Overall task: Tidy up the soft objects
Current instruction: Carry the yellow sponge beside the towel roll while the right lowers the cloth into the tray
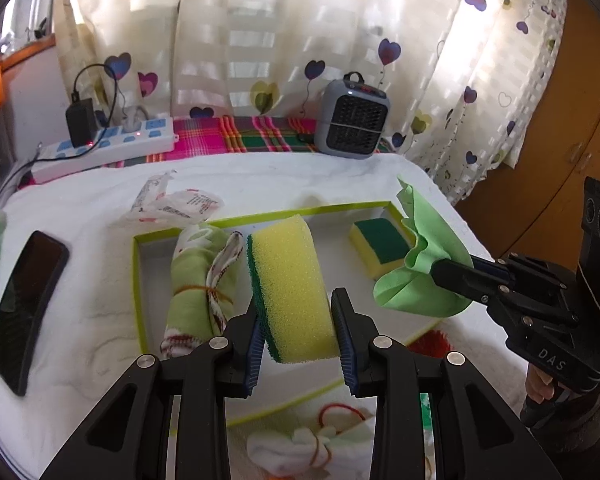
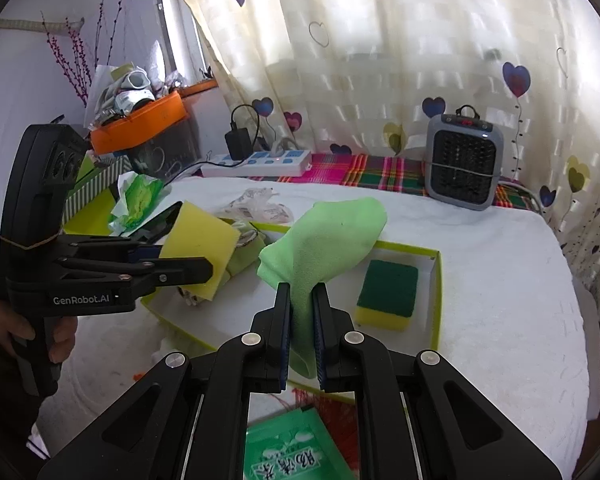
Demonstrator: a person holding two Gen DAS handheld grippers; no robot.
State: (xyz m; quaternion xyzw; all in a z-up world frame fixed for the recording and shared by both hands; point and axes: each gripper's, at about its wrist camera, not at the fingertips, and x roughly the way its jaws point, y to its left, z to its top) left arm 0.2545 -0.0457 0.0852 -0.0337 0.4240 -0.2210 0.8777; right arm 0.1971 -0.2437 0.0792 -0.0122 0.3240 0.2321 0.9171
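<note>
My left gripper point(image 1: 298, 300) is shut on a yellow sponge with a green scrub side point(image 1: 290, 280) and holds it above a shallow box with a lime-green rim point(image 1: 260, 220). It also shows in the right wrist view point(image 2: 198, 240). My right gripper point(image 2: 301, 292) is shut on a light green cloth point(image 2: 328, 232), held over the box; the cloth shows in the left wrist view point(image 1: 416, 276). In the box lie a rolled cloth tied with a rubber band point(image 1: 198, 280) and a second sponge, green side up point(image 2: 388, 294).
A black phone point(image 1: 26, 308) lies left of the box on the white towel. A crumpled plastic wrapper point(image 1: 172, 204) lies behind the box. A grey heater point(image 2: 464, 160) and a power strip point(image 2: 260, 162) stand at the back. Another tied cloth point(image 1: 316, 444) lies near the front.
</note>
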